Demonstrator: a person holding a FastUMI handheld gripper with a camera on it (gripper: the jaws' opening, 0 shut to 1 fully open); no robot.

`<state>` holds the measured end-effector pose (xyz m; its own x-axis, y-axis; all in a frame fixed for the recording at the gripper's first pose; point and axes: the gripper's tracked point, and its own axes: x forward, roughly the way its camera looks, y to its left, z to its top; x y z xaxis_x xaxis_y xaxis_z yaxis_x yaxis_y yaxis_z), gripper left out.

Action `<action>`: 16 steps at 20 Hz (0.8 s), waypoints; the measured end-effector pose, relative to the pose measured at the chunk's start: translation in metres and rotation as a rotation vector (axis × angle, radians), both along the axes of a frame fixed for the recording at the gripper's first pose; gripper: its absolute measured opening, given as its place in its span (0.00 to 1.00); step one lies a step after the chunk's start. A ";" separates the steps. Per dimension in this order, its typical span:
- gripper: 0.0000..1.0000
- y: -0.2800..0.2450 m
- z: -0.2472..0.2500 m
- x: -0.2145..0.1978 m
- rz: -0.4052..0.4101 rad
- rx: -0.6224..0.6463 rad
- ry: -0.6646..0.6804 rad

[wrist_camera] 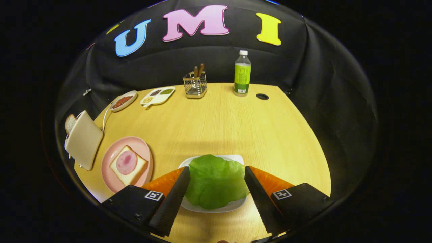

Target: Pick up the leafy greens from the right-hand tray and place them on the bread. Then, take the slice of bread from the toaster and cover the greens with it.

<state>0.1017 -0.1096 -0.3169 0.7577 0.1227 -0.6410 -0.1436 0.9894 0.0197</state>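
gripper over the greens, nothing picked up yet

gripper view: the gripper (216, 173) is spread wide either side of the leafy greens (216, 184) on the white tray (233, 206); left, the bread (128, 165) on the pink plate (111, 175) is bare, and the slice (70, 123) sits in the toaster (83, 140). both steps remain.

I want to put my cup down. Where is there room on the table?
The widest bare patch lies beyond the lettuce on its white tray, up to the utensil caddy and green bottle. It is crowded by the toaster, pink plate and condiment dishes. The gripper has jaws open around the lettuce.
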 end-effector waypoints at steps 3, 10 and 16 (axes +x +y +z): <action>1.00 -0.002 -0.023 0.004 0.013 -0.007 0.049; 0.97 0.001 -0.035 0.004 0.073 -0.040 0.075; 0.97 0.004 -0.043 -0.004 0.131 -0.081 0.100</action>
